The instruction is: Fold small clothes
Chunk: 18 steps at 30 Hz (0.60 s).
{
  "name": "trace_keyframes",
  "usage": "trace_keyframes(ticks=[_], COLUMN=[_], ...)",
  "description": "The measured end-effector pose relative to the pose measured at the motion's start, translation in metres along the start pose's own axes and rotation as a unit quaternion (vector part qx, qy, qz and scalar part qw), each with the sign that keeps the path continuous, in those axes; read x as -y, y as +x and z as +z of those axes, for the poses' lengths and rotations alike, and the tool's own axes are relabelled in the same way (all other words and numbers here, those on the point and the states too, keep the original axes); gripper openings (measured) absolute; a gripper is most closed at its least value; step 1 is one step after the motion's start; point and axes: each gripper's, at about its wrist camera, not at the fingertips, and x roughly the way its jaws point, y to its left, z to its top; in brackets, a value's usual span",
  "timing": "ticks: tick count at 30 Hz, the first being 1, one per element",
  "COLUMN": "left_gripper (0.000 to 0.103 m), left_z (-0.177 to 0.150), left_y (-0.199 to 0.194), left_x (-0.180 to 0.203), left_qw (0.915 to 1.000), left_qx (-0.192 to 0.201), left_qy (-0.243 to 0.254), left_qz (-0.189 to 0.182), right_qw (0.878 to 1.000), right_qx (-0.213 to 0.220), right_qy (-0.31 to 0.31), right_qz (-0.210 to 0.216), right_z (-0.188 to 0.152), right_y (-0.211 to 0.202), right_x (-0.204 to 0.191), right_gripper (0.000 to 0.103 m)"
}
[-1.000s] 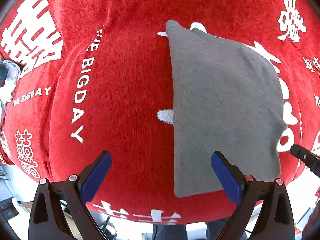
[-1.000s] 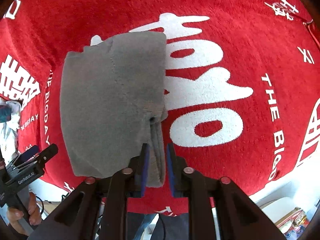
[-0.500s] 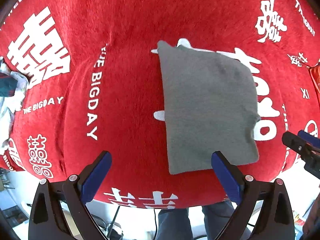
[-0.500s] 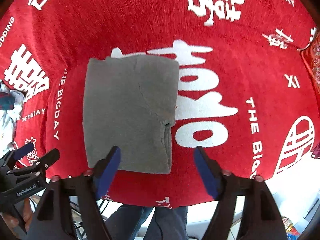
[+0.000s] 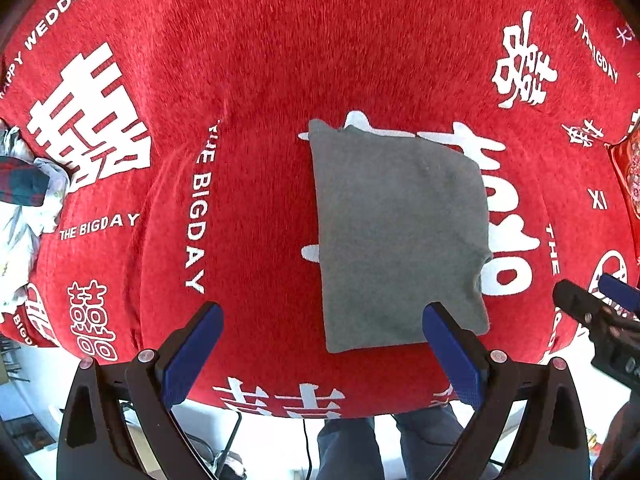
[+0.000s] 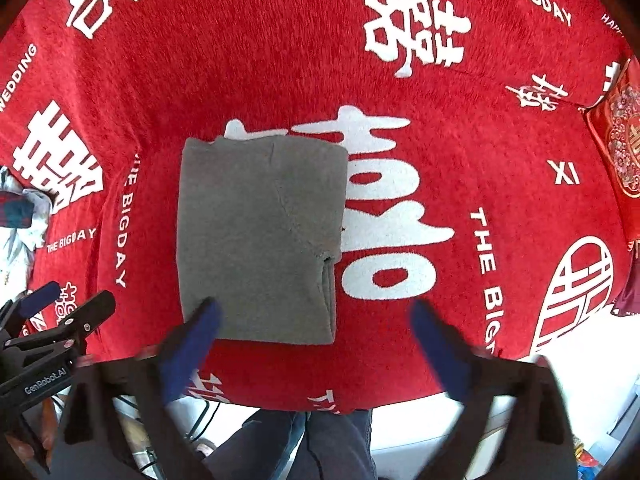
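On red wedding-print cloth, centre: grey knit garment folded flat, rectangle. Soft, light, limp; grab at corners/hem edge. L gripper jaws wide, empty. R gripper blurred, prob. just opened, nothing between, garment released.

This looks like a home room set up for folding laundry. A table is draped in a red plush wedding cloth printed with white double-happiness characters and "THE BIGDAY". Crumpled clothes are heaped at its left edge, a red embroidered cushion at its right.
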Motion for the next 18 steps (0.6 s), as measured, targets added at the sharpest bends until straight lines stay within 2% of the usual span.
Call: trace_keyframes(ticks=[8,18], left_gripper=[0.1,0.1], left_z=[0.002,0.004], left_y=[-0.006,-0.014], left_x=[0.005,0.009], left_qw=[1.0,0.9997], left_qx=[0.006,0.019], left_qy=[0.003,0.005], left_qz=[0.007,0.017], right_qw=[1.0,1.0], right_qx=[0.008,0.0], right_qy=[-0.005,0.002], right_qz=[-0.014,-0.007], right_z=[0.008,0.015], right_y=[-0.008,-0.011], right_x=[-0.005,-0.004], right_gripper=[0.103,0.103])
